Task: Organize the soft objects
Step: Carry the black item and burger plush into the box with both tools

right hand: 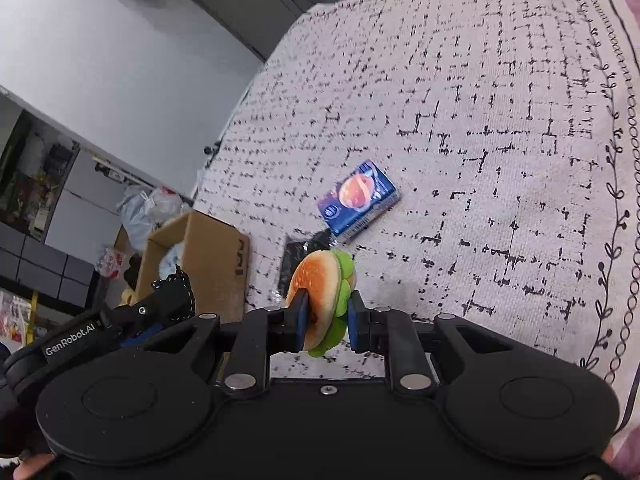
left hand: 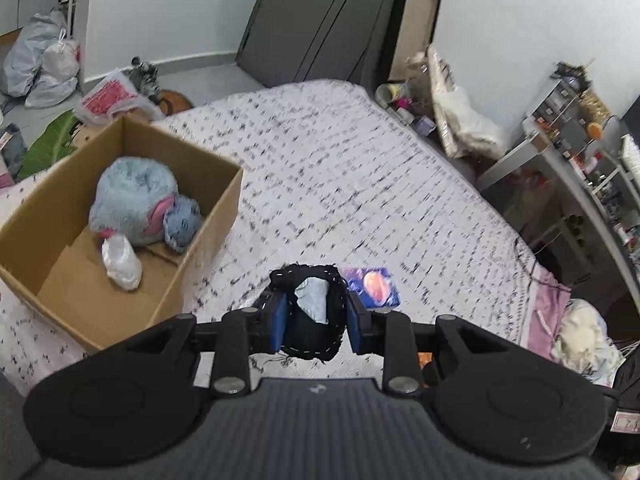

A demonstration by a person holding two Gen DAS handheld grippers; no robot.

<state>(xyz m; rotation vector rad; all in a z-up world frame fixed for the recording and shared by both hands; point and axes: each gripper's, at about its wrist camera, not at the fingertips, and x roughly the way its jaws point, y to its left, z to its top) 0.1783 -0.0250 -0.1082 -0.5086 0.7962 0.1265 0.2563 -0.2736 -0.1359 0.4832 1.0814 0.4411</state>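
My left gripper [left hand: 316, 316] is shut on a black stitched fabric piece [left hand: 316, 332] with a pale grey patch, held above the bed. It also shows in the right wrist view [right hand: 176, 296], near the cardboard box [right hand: 224, 256]. My right gripper [right hand: 326, 322] is shut on a soft toy burger [right hand: 320, 292] with an orange bun and green lettuce, above the bed. The open cardboard box [left hand: 208, 232] stands on the bed at the left and holds a blue plush toy [left hand: 136, 200] and a white crumpled bag [left hand: 120, 264].
A blue carton [right hand: 358, 198] with an orange picture lies on the patterned bedspread [right hand: 480, 120]; it also shows in the left wrist view [left hand: 372, 286]. A dark flat packet [right hand: 296, 256] lies beside it. Bags [left hand: 44, 64] sit on the floor, shelves [left hand: 580, 152] at the right.
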